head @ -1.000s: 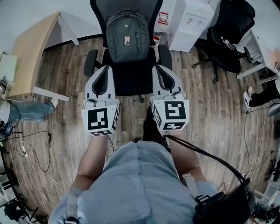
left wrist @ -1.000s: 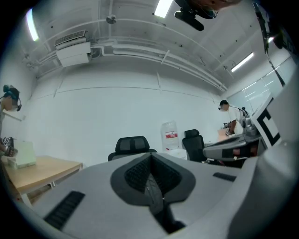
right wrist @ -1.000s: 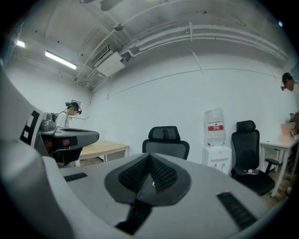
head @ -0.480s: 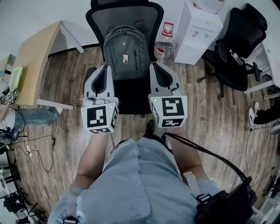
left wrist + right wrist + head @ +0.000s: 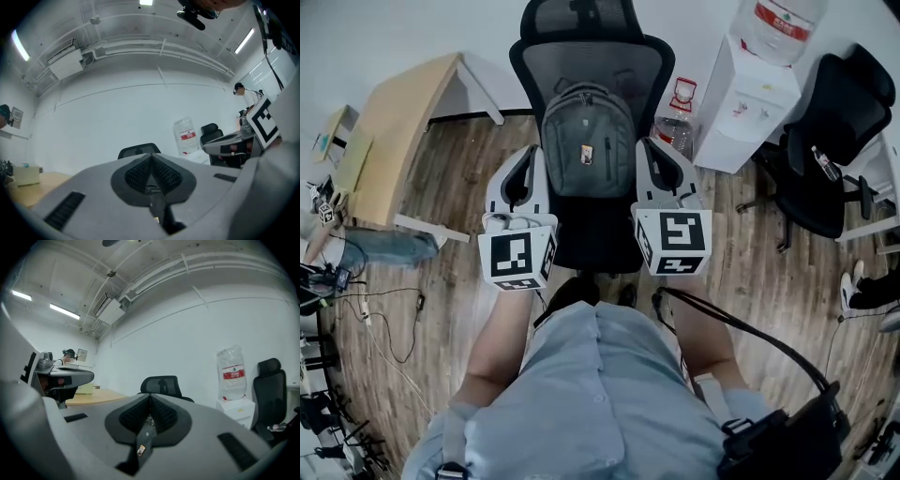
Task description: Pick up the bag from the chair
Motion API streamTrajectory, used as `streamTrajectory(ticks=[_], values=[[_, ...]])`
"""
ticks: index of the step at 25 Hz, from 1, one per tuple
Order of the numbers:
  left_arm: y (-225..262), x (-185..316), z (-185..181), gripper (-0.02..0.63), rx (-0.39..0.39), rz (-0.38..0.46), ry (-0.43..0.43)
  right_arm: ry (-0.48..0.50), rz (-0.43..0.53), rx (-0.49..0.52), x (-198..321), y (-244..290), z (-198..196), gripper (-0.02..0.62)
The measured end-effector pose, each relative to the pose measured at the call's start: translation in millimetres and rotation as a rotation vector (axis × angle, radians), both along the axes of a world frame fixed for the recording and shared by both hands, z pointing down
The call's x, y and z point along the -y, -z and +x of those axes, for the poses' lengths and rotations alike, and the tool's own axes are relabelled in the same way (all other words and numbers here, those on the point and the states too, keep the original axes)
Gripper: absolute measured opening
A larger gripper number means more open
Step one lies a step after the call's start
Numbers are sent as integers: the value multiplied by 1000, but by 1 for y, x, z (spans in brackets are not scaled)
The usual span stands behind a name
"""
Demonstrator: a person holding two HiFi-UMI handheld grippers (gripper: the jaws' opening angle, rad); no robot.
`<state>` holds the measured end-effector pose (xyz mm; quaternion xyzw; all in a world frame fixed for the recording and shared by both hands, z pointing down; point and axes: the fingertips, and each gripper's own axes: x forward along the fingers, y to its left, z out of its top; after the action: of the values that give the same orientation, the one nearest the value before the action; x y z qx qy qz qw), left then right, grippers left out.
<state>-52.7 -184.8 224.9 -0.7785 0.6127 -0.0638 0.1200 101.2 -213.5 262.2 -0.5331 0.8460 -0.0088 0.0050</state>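
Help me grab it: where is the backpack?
Head view, upper centre: the backpack stands on the black chair, against its backrest, left of a bottle.

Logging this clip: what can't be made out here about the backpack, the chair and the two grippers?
Grey fabric backpack: in neither gripper view, whose lower part each gripper's own grey body fills; its front label, head view, is too small to read.
Backpack's lower sides: head view, left gripper and right gripper overlap them; touching or apart cannot be told.
Black mesh office chair: base, head view, hidden under its seat.
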Motion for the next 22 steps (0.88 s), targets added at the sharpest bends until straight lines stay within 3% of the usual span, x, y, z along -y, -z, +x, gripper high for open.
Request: streamTrajectory(ticks=[12, 22], values=[[-32, 67, -28, 2, -63, -46, -33, 14, -76, -70, 64, -33, -32, 2], [-98, 147, -46, 2, -79, -189, -80, 30, -209, -114, 130, -96, -55, 3]])
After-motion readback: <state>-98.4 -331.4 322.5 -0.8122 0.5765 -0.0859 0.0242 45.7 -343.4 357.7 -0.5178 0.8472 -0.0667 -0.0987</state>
